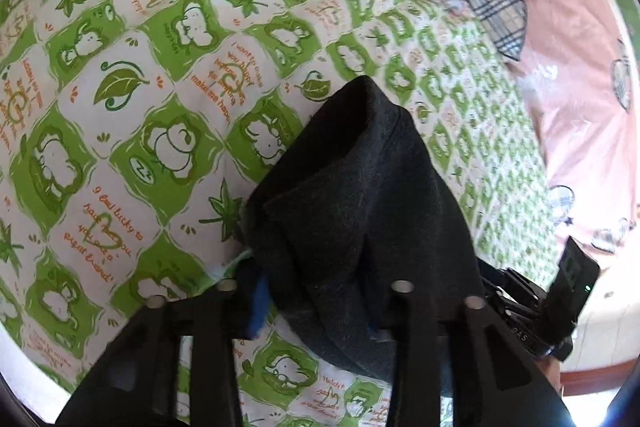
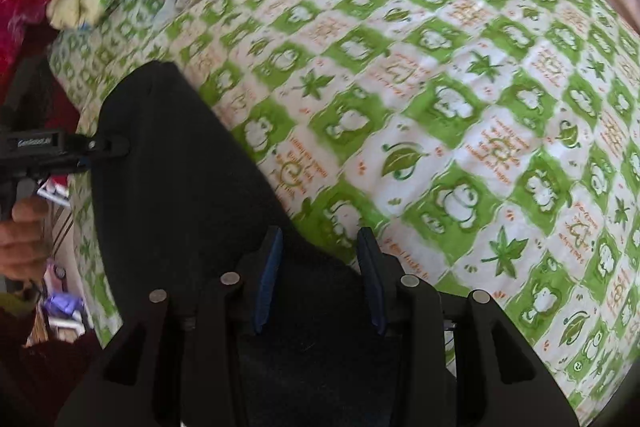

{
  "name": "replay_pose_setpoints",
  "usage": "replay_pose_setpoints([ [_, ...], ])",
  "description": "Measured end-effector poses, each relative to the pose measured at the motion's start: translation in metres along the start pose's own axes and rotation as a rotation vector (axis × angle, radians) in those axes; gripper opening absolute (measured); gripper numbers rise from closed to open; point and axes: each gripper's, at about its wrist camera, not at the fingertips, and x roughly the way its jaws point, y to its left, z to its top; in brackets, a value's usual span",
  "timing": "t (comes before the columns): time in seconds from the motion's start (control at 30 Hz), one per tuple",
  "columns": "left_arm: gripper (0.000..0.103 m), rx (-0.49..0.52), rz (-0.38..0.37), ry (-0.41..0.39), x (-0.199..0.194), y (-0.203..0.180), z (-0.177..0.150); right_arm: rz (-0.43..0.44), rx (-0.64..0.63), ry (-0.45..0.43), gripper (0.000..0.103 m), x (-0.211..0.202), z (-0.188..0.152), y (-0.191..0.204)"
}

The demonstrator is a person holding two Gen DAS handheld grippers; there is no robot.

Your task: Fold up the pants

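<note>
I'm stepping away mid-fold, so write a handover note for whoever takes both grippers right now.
Left gripper: jaws closed on a bunched fold of the black fleece pants, held over the green-and-white patterned bedsheet.
Right gripper: the same dark cloth sits between its jaws; whether they press on it cannot be told from the blurred view.
Done: pants gripped by the left gripper, partly gathered.
Left: bring the held parts together, lay the pants flat on the bedsheet, smooth and release.
</note>
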Motion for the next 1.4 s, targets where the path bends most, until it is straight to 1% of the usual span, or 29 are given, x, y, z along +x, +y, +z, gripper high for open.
replay_pose_setpoints([
  [0.1,0.02,0.051,-0.062,-0.028,-0.008,0.002,-0.005,0.016,-0.012,-0.004,0.041,-0.002,-0.005,0.0],
  [0.23,0.018,0.124,-0.119,-0.083,-0.022,-0.001,-0.016,0.023,-0.039,0.008,0.041,-0.002,-0.011,0.004],
  [0.3,0.018,0.142,-0.137,-0.105,-0.027,-0.004,-0.02,0.007,-0.049,0.013,0.037,0.0,-0.009,0.008],
  [0.33,0.018,0.144,-0.151,-0.116,-0.03,-0.004,-0.022,0.004,-0.056,0.017,0.033,0.0,-0.008,0.011],
  [0.4,0.017,0.143,-0.184,-0.132,-0.039,-0.003,-0.025,-0.024,-0.084,0.016,0.01,-0.002,-0.007,0.019],
  [0.43,0.017,0.144,-0.197,-0.139,-0.043,-0.002,-0.027,-0.04,-0.1,0.004,0.009,-0.006,-0.007,0.024],
  [0.5,0.017,0.159,-0.235,-0.165,-0.057,-0.002,-0.03,-0.075,-0.111,-0.055,0.007,-0.021,-0.008,0.03],
  [0.53,0.017,0.175,-0.247,-0.183,-0.064,-0.004,-0.033,-0.086,-0.1,-0.1,0.007,-0.031,-0.009,0.032],
  [0.67,0.017,0.263,-0.302,-0.261,-0.096,-0.013,-0.046,-0.139,-0.034,-0.322,0.006,-0.077,-0.013,0.035],
  [0.73,0.017,0.295,-0.309,-0.281,-0.101,-0.015,-0.049,-0.159,-0.009,-0.377,0.006,-0.082,-0.016,0.039],
  [0.8,0.017,0.328,-0.277,-0.294,-0.101,-0.015,-0.052,-0.192,0.008,-0.407,0.006,-0.075,-0.018,0.042],
  [0.87,0.016,0.348,-0.235,-0.298,-0.095,-0.014,-0.052,-0.211,0.021,-0.405,0.006,-0.064,-0.018,0.043],
  [0.97,0.016,0.406,-0.14,-0.309,-0.08,-0.014,-0.053,-0.252,0.036,-0.388,0.006,-0.04,-0.016,0.043],
  [1.1,0.016,0.452,-0.055,-0.309,-0.06,-0.009,-0.052,-0.279,0.054,-0.365,0.006,-0.02,-0.011,0.036],
  [1.2,0.017,0.491,0.025,-0.312,-0.043,-0.009,-0.051,-0.309,0.041,-0.344,0.006,-0.01,-0.012,0.035],
  [1.23,0.017,0.496,0.039,-0.31,-0.038,-0.01,-0.05,-0.318,0.037,-0.338,0.006,-0.007,-0.014,0.036],
  [1.33,0.021,0.507,0.1,-0.295,-0.025,-0.009,-0.049,-0.318,0.057,-0.342,0.007,-0.003,-0.015,0.031],
  [1.37,0.024,0.505,0.105,-0.29,-0.024,-0.009,-0.048,-0.319,0.077,-0.348,0.009,-0.006,-0.016,0.028],
  [1.4,0.03,0.498,0.11,-0.289,-0.026,-0.007,-0.048,-0.318,0.096,-0.361,0.015,-0.01,-0.018,0.027],
])
